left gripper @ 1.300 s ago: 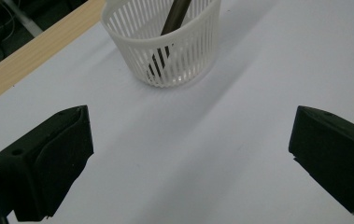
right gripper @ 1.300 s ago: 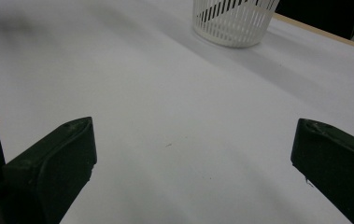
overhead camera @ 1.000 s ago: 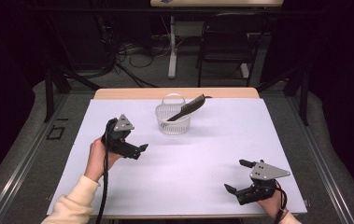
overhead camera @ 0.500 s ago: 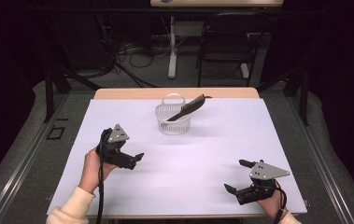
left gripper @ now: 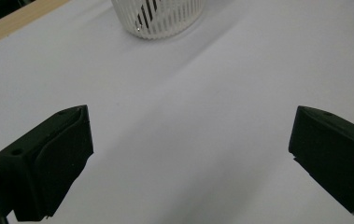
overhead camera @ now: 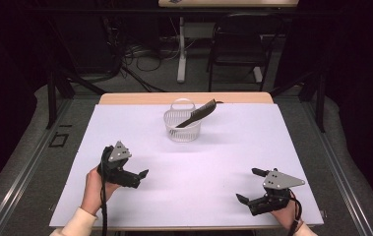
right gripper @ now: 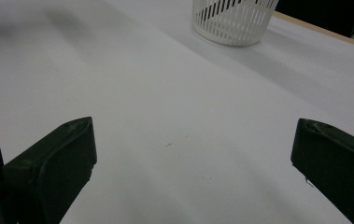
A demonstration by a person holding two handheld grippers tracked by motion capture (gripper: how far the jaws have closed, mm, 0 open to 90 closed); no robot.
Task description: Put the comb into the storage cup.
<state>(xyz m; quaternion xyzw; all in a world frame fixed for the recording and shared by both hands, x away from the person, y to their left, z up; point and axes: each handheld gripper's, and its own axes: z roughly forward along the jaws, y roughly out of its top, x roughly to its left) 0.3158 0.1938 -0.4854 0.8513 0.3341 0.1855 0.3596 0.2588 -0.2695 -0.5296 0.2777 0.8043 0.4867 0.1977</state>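
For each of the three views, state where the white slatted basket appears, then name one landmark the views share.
High view: the white basket stands at the centre of the table's far half, a black comb leaning out of it.
Left gripper view: the basket is at the top edge, left of centre, cut off by the frame.
Right gripper view: the basket is at the top edge, right of centre, also cut off.
Shared landmark: the table's wooden far edge.

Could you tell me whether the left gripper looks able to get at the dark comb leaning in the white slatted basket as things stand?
Probably yes: the left gripper is open, and bare white tabletop separates it from the white slatted basket, where the dark comb juts above the rim.
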